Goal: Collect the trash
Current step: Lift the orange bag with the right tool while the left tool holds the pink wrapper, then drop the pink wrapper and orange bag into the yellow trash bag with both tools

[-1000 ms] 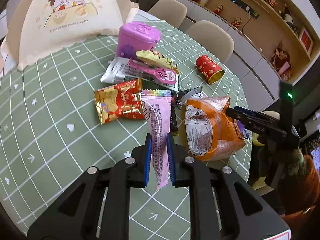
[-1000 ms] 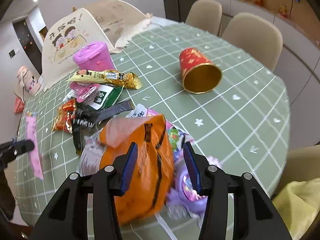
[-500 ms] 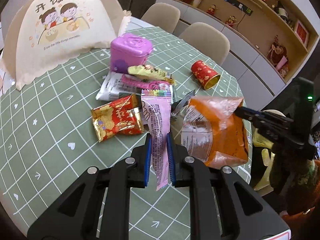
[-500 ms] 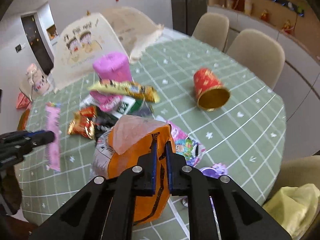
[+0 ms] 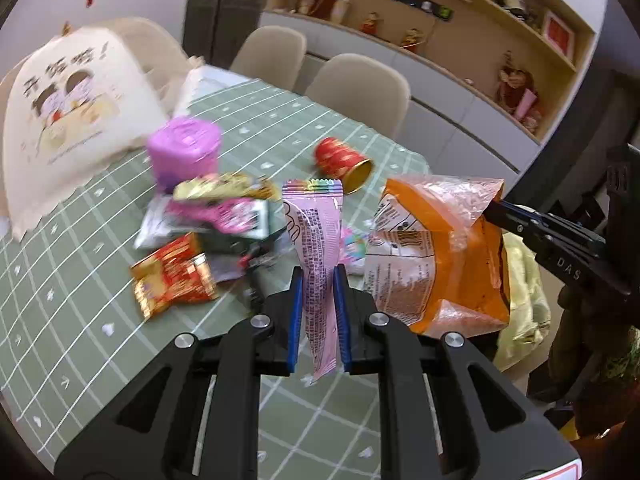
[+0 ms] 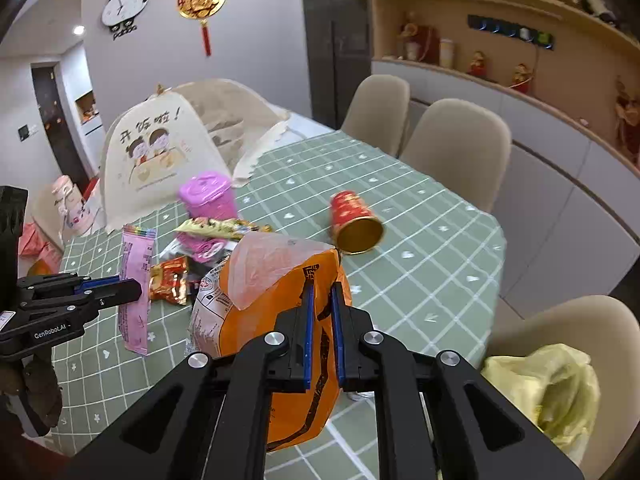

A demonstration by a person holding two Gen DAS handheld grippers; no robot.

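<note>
My left gripper (image 5: 318, 276) is shut on a long pink wrapper (image 5: 316, 240), which stands upright between the blue pads, lifted above the green checked tablecloth (image 5: 80, 320). My right gripper (image 6: 320, 292) is shut on the side of an orange snack bag (image 6: 272, 280) with a clear torn top, held up over the table's near edge. In the left wrist view the orange bag (image 5: 432, 264) hangs to the right, with the right gripper (image 5: 496, 210) pinching its rim. In the right wrist view the left gripper (image 6: 132, 286) holds the pink wrapper (image 6: 136, 260) at the left.
A pile of wrappers lies mid-table: a red packet (image 5: 174, 276), a gold wrapper (image 5: 224, 188) and a pink one. A purple tub (image 5: 184, 148) stands behind the pile. A red paper cup (image 6: 354, 220) lies on its side. A cream food cover (image 6: 156, 152) stands far left. A yellow-green bag (image 6: 548, 384) rests on a chair.
The right jaws closed on the orange bag and lifted it off the table. The left gripper rose with the pink wrapper still in its grip.
</note>
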